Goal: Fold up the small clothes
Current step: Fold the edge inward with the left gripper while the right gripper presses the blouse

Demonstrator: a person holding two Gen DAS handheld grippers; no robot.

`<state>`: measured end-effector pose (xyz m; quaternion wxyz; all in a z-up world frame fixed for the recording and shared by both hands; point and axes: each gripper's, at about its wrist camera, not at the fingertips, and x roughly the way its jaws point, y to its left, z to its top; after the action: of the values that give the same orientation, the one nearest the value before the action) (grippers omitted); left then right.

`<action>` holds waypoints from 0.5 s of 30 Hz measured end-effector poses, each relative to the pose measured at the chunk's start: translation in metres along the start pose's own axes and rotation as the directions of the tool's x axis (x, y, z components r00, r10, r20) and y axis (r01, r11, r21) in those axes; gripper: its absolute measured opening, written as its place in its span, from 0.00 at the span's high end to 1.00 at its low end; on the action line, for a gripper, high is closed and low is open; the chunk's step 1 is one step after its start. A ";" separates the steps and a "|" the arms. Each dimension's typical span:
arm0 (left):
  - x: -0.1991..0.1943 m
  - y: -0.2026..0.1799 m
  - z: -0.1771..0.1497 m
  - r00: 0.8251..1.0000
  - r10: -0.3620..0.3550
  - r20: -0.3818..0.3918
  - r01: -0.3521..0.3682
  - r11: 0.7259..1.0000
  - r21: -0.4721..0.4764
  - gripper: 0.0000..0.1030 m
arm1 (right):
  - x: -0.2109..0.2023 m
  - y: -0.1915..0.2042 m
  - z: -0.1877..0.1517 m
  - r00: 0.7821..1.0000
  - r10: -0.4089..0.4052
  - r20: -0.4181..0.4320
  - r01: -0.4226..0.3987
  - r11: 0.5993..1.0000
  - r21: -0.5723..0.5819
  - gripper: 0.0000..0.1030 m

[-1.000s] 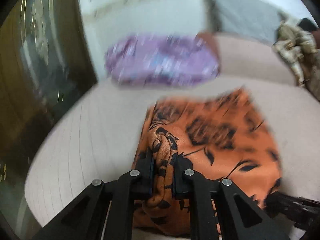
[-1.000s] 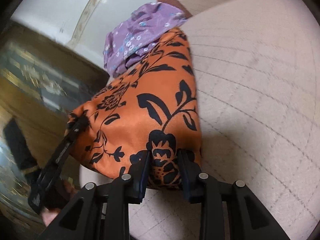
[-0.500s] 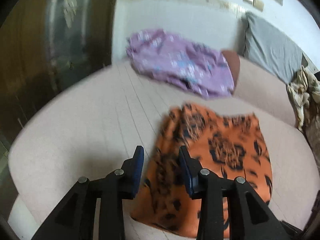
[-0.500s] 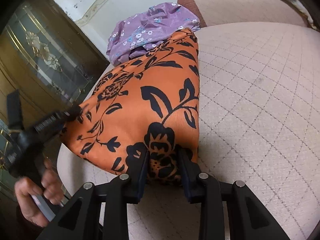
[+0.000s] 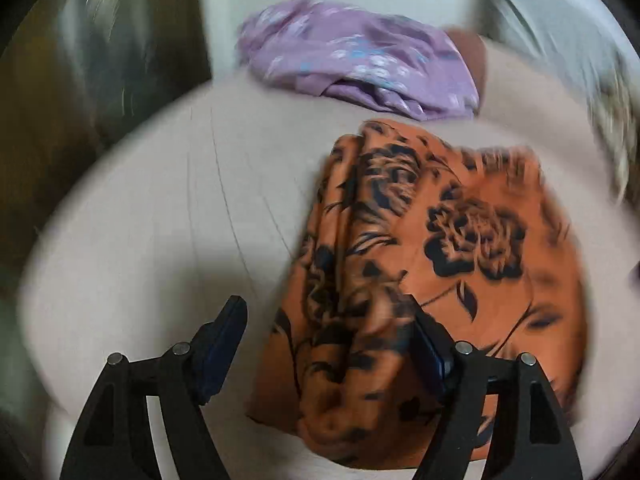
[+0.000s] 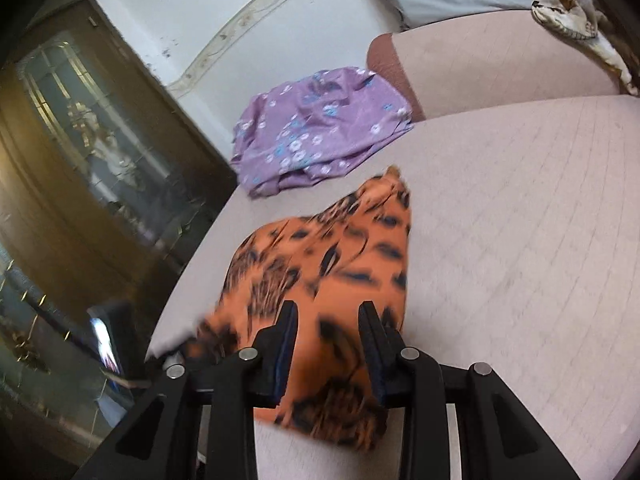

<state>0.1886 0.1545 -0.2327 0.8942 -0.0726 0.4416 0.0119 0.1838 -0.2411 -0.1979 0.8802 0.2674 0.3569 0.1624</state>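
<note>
Left hand-held gripper [image 5: 326, 344] jaws opening over orange garment [image 5: 440, 260], right hand-held gripper [image 6: 328, 344] clamping it.

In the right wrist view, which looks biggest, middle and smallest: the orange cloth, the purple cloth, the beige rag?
1. Orange cloth, though it lies nearest the camera, so its lead is unsure.
2. Purple cloth.
3. Beige rag, farthest off and partly cut off.

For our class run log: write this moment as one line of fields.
left gripper: opening, pads off orange floral cloth | right gripper: shut on cloth edge | purple cloth: beyond, untouched
</note>
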 end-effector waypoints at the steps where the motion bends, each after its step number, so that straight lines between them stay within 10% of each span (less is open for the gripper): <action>1: -0.003 0.009 0.003 0.999 -0.034 0.009 0.034 0.998 -0.047 0.24 | 0.007 -0.002 0.007 1.000 -0.011 -0.003 0.011 1.000 0.008 0.66; 8: -0.008 -0.007 0.007 0.997 0.046 0.067 -0.051 0.996 0.072 0.24 | 0.072 -0.010 0.030 0.998 -0.039 -0.056 0.043 0.996 0.073 0.66; 15: 0.011 0.010 0.008 0.999 -0.026 -0.022 0.025 0.999 -0.046 0.18 | 0.152 -0.021 0.036 0.976 -0.114 -0.183 0.129 0.989 0.071 0.67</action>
<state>0.2009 0.1651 -0.2378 0.8873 -0.0987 0.4505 0.0098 0.3169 -0.1981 -0.2715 0.8412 0.2654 0.4564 0.1169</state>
